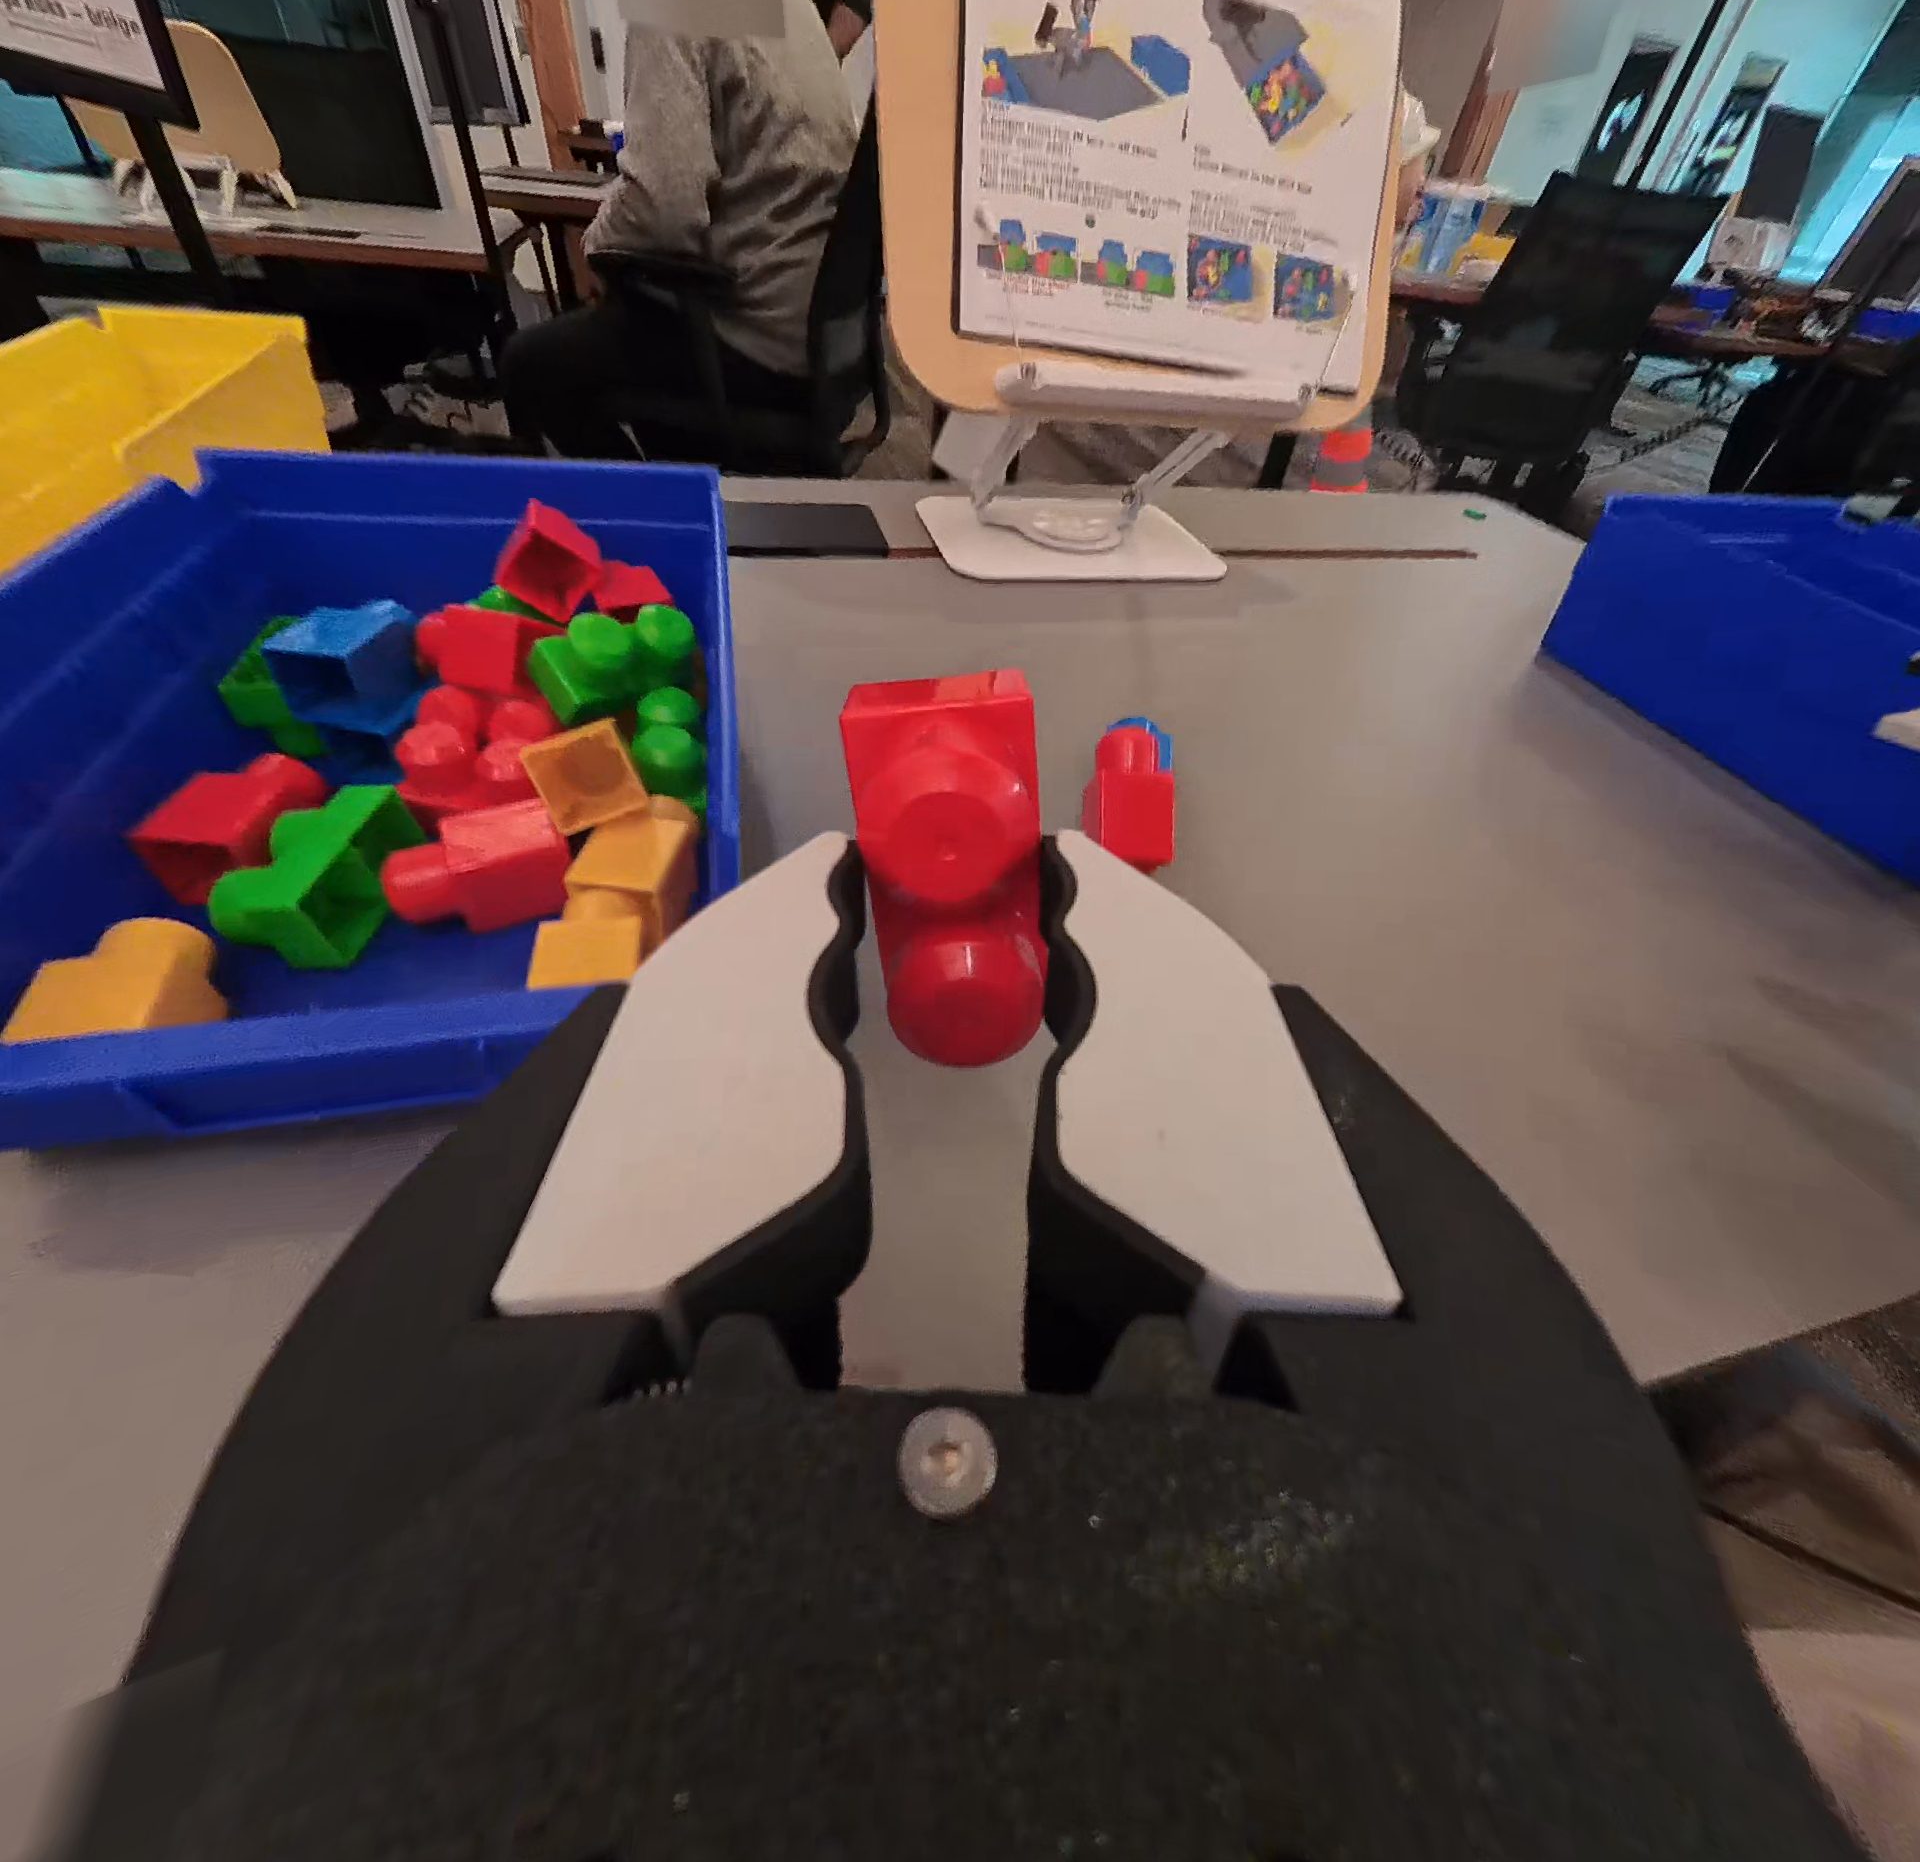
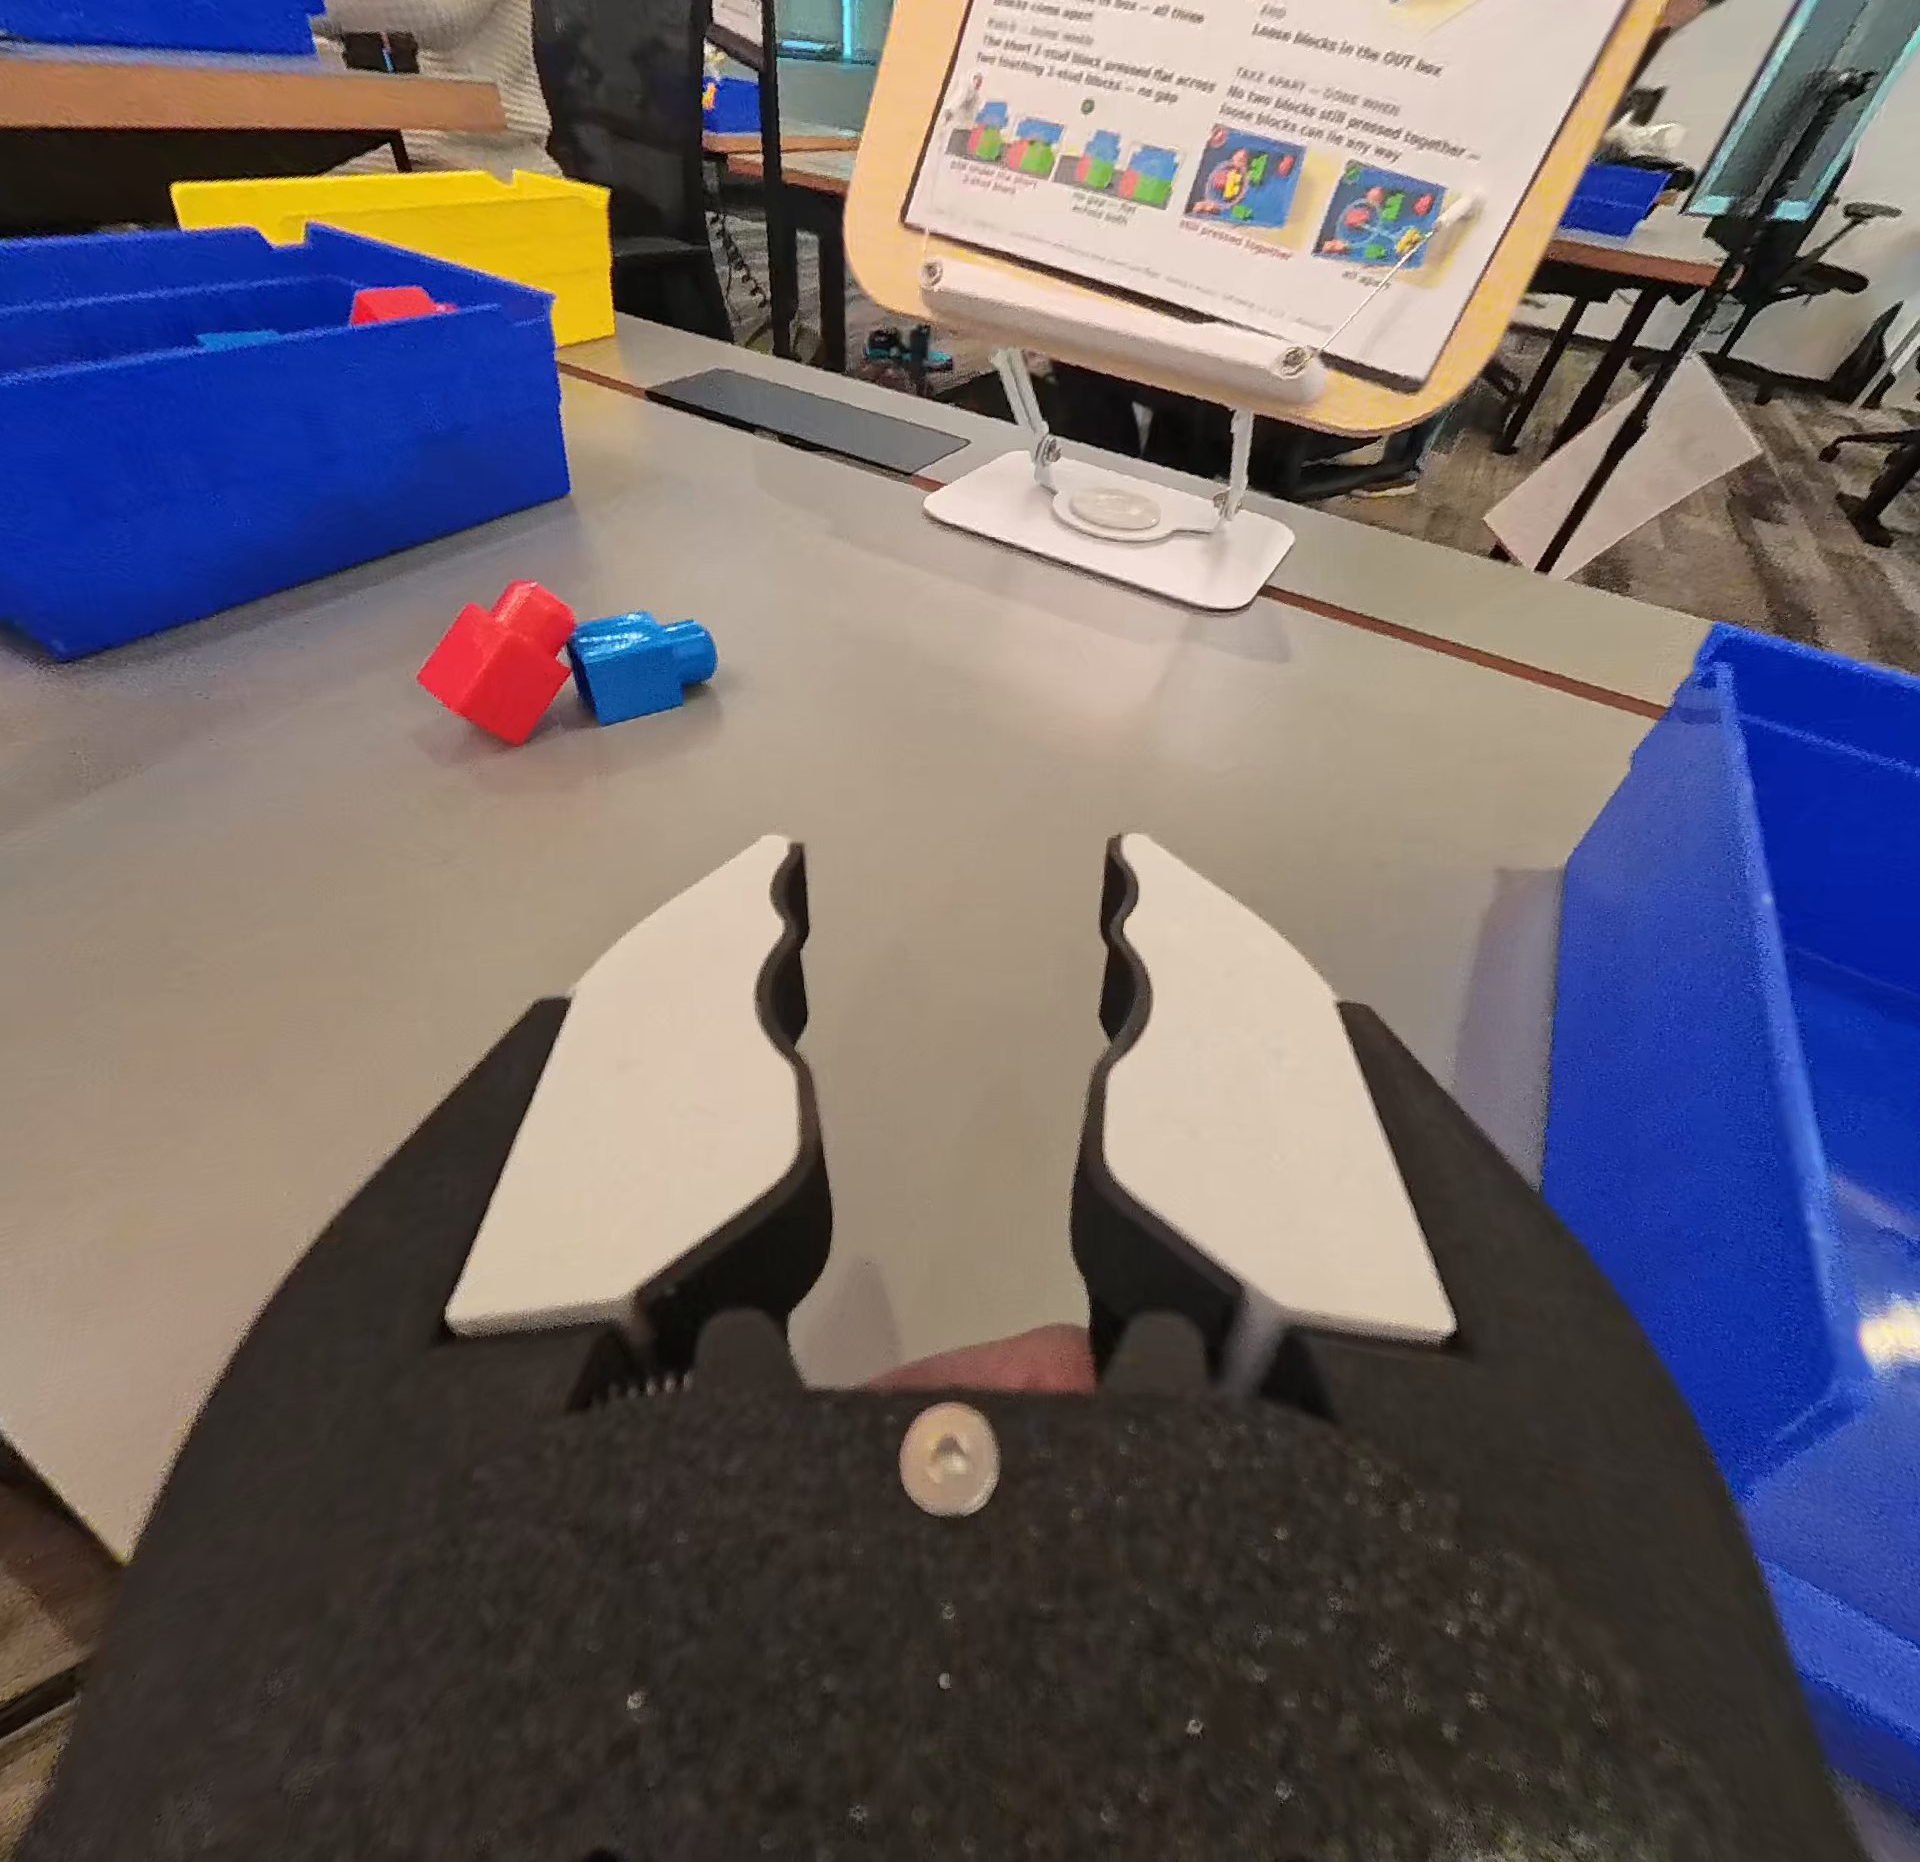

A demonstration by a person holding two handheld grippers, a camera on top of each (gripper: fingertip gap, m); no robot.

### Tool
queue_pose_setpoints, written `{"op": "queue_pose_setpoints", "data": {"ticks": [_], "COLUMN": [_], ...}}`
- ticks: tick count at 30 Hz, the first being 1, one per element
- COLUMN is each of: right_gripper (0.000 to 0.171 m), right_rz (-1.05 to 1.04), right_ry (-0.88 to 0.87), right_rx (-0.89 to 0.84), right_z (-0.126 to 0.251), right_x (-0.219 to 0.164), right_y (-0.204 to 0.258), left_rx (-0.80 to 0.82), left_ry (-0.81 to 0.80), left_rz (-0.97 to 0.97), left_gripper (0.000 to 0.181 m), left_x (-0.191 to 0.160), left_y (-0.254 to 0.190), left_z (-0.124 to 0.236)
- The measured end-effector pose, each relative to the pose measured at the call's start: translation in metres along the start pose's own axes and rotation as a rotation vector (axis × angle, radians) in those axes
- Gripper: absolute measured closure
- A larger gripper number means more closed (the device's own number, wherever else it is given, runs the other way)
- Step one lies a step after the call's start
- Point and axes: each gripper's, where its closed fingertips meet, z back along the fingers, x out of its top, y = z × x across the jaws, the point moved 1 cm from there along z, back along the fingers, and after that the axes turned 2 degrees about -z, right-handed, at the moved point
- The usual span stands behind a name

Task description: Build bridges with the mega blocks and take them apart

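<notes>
No bridge stands on the grey counter (image 2: pixel 935 752) yet, so the build looks barely begun. The blue bin (image 1: pixel 364 1069) at the left holds a heap of loose blocks, and the other blue bin (image 2: pixel 1704 1137) at the right shows nothing inside (only part is visible). The left claw (image 1: pixel 951 856) grips a red two-stud block (image 1: pixel 940 773) above the counter. The right claw (image 2: pixel 951 856) hangs spread and empty. A small red block (image 2: pixel 494 664) and a blue block (image 2: pixel 634 664) lie touching, unjoined; pressing all three together remains.

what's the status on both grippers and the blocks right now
Left gripper shut on red two-stud block. Right gripper open, empty, above bare table. Small red block and blue block lying loose, touching. Nothing in the way.
</notes>
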Motion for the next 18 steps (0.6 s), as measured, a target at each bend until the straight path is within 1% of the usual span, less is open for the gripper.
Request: {"op": "queue_pose_setpoints", "data": {"ticks": [3,8,13,18], "right_gripper": [0.117,0.117,0.117,0.117], "right_rz": [0.02,0.067,0.052,0.047], "right_ry": [0.006,0.008,0.002,-0.001], "right_rx": [0.004,-0.021,-0.049,-0.064], "right_z": [0.001,0.008,0.019,0.023], "right_x": [-0.004,-0.011,-0.019,-0.018], "right_y": [0.009,0.016,0.012,0.003], "left_rx": [-0.032,-0.061,-0.089,-0.102], "left_ry": [0.027,0.046,0.047,0.062], "left_rz": [-0.005,-0.032,-0.04,-0.051], "left_gripper": [0.15,0.15,0.15,0.15], "left_x": [-0.015,-0.028,-0.03,-0.032], "left_y": [-0.009,-0.017,-0.025,-0.032], "left_z": [0.002,0.002,0.002,-0.001]}}
